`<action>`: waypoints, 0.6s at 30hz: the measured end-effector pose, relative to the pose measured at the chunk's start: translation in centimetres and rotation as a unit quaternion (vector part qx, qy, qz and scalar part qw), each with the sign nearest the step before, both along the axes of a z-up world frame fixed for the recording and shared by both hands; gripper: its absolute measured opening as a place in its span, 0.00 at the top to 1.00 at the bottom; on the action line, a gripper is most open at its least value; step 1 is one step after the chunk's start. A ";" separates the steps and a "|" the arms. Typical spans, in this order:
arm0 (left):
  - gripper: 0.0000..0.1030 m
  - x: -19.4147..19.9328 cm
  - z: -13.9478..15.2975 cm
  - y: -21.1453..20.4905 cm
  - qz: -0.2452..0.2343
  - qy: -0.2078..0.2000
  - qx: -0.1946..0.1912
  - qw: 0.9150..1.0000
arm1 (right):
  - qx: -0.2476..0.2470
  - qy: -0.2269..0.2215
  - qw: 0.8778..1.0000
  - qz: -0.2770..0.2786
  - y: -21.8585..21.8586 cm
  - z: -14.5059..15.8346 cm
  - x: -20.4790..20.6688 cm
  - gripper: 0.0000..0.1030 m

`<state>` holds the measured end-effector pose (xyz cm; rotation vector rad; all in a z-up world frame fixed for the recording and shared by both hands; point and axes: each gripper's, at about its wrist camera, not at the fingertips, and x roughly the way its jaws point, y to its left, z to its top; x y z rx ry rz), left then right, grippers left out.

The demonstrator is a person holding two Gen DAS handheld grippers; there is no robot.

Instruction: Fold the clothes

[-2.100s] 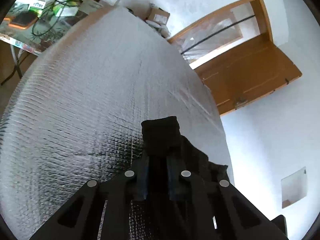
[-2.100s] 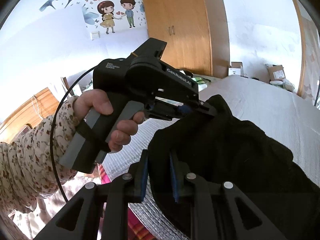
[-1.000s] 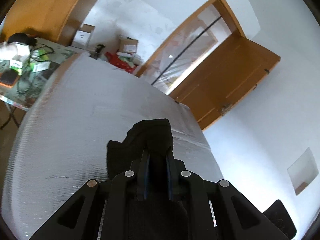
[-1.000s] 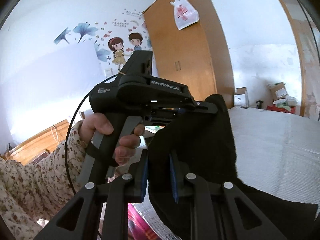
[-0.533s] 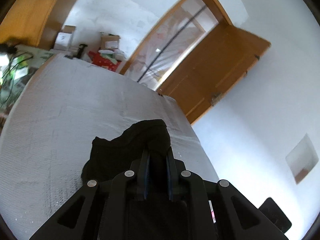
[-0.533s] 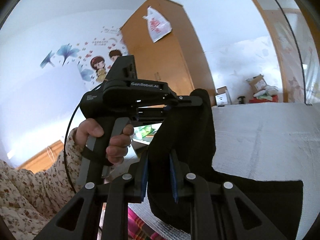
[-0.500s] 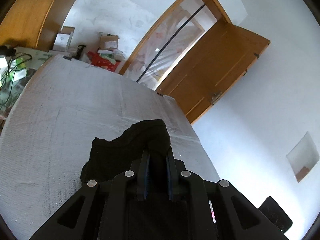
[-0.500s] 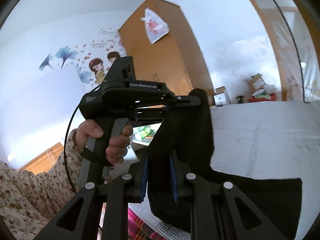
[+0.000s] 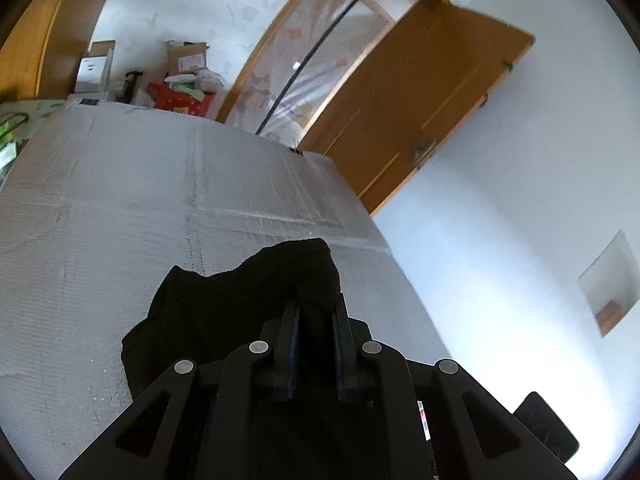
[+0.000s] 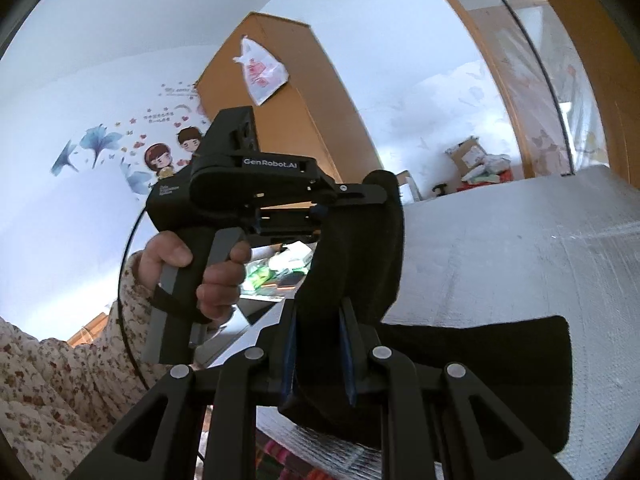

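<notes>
Both tongs are clenched on the black cloth [image 10: 356, 256]. The right tongs [image 10: 318, 344] grip a fold at 6 o'clock; the left tongs [image 10: 352, 196], at 12 o'clock, hold its upper edge. The rest of the cloth lies on the silver bed [image 9: 120, 200] toward 4 o'clock.

A wooden door [image 9: 420, 108] stood open beside a wardrobe [image 10: 280, 92] hung with a plastic bag [image 10: 262, 70]. Boxes [image 9: 188, 58] sat by the far wall; cartoon stickers [image 10: 160, 158] decorated another.
</notes>
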<state>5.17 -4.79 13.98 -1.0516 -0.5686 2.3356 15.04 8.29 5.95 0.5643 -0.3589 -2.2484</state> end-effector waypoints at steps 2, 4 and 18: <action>0.86 -0.6 -0.3 0.8 -0.004 -0.007 -0.007 1.000 | -0.004 -0.009 1.000 -0.009 0.8 -0.6 -0.2 0.81; 0.86 -1.1 -0.7 1.9 -0.010 -0.016 -0.007 1.000 | -0.008 -0.012 1.000 -0.019 1.8 -0.8 -0.3 0.81; 0.86 -4.0 -4.8 8.0 -0.058 -0.066 -0.041 0.995 | -0.017 -0.086 0.993 -0.073 6.8 -5.7 -2.1 0.80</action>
